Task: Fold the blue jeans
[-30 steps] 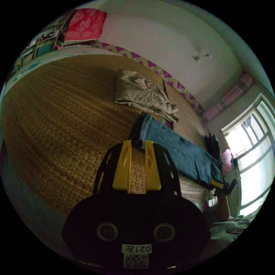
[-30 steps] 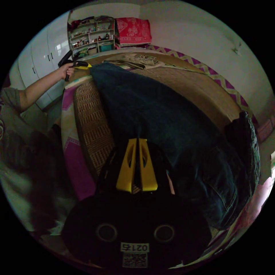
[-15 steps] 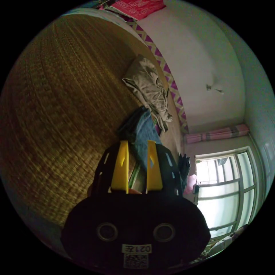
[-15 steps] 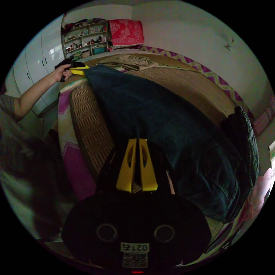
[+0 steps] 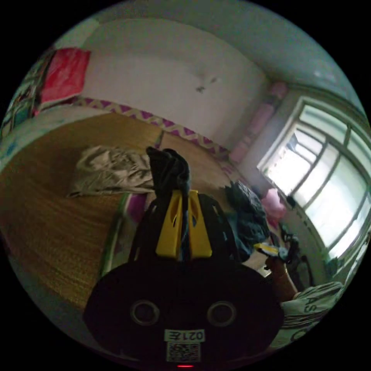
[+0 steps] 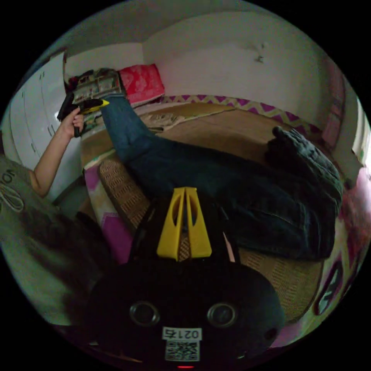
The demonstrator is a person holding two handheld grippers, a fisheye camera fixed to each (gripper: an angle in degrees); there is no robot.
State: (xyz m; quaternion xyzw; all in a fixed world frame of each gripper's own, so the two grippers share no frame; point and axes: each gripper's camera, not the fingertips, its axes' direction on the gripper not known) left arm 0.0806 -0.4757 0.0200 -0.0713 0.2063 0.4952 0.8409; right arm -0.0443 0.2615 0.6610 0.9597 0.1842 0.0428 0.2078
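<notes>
The bed (image 6: 266,127), covered by a woven mat, carries the jeans (image 6: 216,185), which lie lengthwise near its edge, waist end bunched toward the window side. One leg end is raised off the mat, pinched between the closed jaws of the left tool (image 5: 184,193); the right tool (image 6: 184,190) is closed on the near edge of the denim. A beige garment (image 5: 108,172) lies farther back. The fold looks barely begun: the raised end is not yet laid over.
</notes>
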